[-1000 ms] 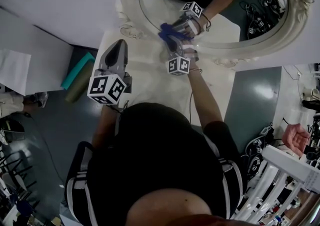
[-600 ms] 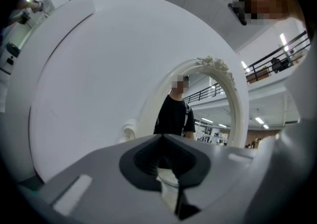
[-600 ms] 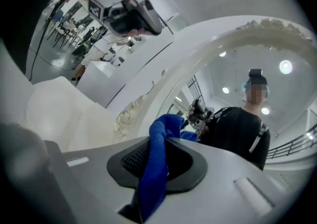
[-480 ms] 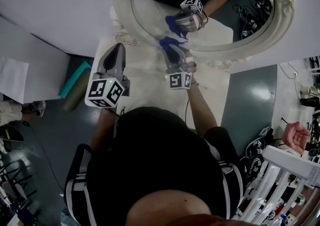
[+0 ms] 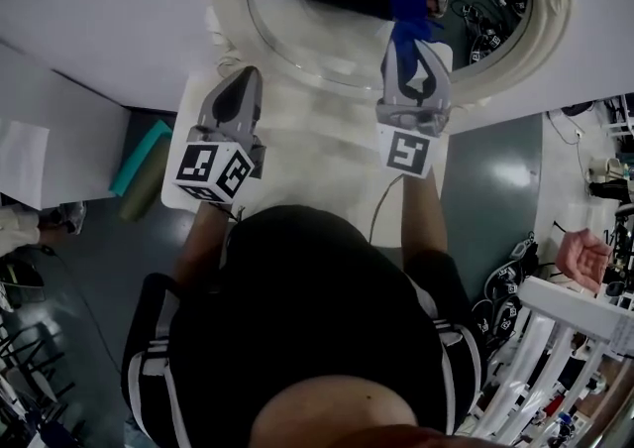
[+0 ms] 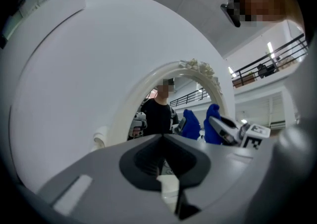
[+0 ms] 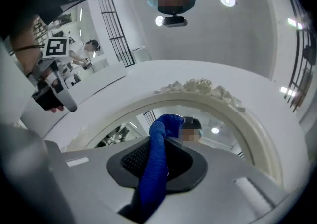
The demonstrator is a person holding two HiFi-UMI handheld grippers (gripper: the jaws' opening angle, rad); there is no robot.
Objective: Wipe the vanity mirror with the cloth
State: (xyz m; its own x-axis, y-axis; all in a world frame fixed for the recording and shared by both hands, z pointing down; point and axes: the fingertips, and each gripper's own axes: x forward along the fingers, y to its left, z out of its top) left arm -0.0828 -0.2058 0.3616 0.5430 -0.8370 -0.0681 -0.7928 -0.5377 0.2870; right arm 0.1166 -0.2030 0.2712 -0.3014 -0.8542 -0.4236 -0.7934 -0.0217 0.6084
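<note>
1. Fingers (image 7: 223, 178) of the right gripper (image 7: 159, 141) are clamped on the blue cloth (image 7: 154, 168), which rises past their tips toward the vanity mirror (image 7: 124, 129) just ahead
2. Only the head view shows the cloth's reflection beyond those tips, with the forearm stretched out over the counter (image 5: 317, 154)
3. The left gripper (image 5: 241, 84), fingers together and empty, points at the mirror's lower edge, well left of the right fingers
</note>
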